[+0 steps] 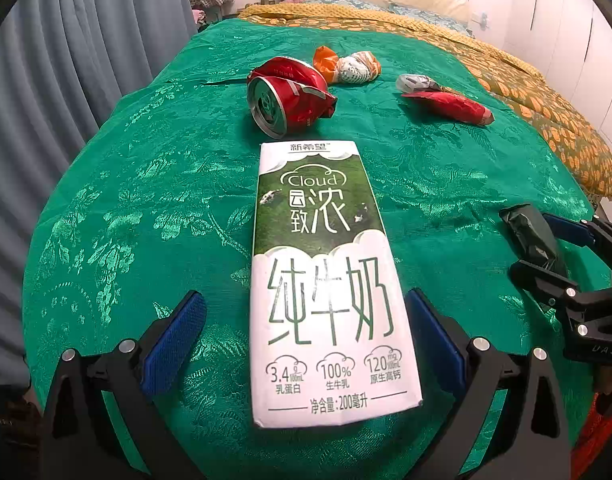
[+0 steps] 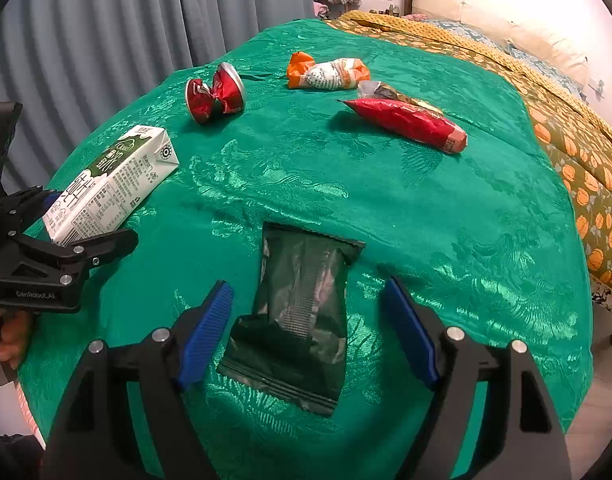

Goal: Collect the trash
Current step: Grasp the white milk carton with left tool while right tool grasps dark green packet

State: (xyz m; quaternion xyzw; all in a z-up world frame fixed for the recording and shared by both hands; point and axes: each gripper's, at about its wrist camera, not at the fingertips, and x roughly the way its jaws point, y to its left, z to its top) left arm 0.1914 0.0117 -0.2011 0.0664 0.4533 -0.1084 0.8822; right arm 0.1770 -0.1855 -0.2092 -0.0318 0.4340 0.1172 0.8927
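Observation:
A white and green milk carton (image 1: 326, 280) lies flat on the green cloth between the wide-apart fingers of my left gripper (image 1: 306, 296). The left pad stands clear of it, and the right pad is close beside its edge. My right gripper (image 2: 308, 284) is open, and a dark green wrapper (image 2: 301, 312) lies between its fingers untouched. Farther back lie a crushed red can (image 2: 215, 96), an orange and white wrapper (image 2: 330, 74), a red wrapper (image 2: 406, 122) and a silvery wrapper (image 2: 382, 90).
The green cloth (image 2: 386, 200) drapes over a rounded surface and drops off at the front and left. A grey curtain (image 2: 145, 12) hangs at the left. A bed with an orange-patterned blanket (image 2: 578, 168) runs along the right. A hand (image 2: 13, 344) holds the left gripper.

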